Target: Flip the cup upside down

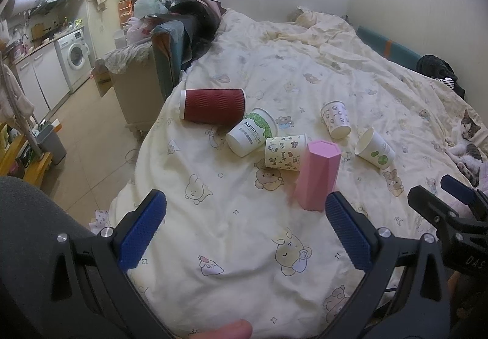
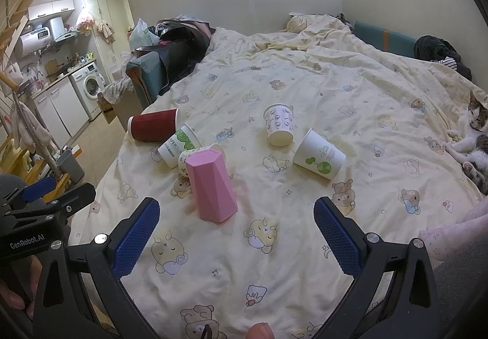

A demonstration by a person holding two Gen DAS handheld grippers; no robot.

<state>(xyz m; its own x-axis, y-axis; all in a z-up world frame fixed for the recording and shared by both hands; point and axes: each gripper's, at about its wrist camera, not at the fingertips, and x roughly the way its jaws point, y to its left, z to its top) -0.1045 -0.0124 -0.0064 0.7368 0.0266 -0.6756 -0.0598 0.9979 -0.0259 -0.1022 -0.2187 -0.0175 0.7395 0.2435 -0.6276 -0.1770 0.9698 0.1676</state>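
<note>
Several cups sit on a bear-print duvet (image 1: pixel 231 235). A pink faceted cup (image 1: pixel 318 176) stands with its closed end up, also in the right wrist view (image 2: pixel 212 185). A dark red ribbed cup (image 1: pixel 212 107) lies on its side, as do a white-green "PAPERCUPS" cup (image 1: pixel 251 131), a cartoon-print cup (image 1: pixel 285 153) and a white cup with green globe (image 1: pixel 375 150). A purple-print cup (image 1: pixel 335 119) stands upside down, tilted. My left gripper (image 1: pixel 245 214) is open and empty just before the pink cup. My right gripper (image 2: pixel 236 217) is open and empty, the pink cup near its left finger.
A cat (image 1: pixel 466 144) lies at the bed's right edge, also in the right wrist view (image 2: pixel 471 140). Bags and clothes (image 1: pixel 186 22) pile at the bed's far left. A grey bin (image 1: pixel 52 140) and a washing machine (image 1: pixel 74 57) stand on the floor at left.
</note>
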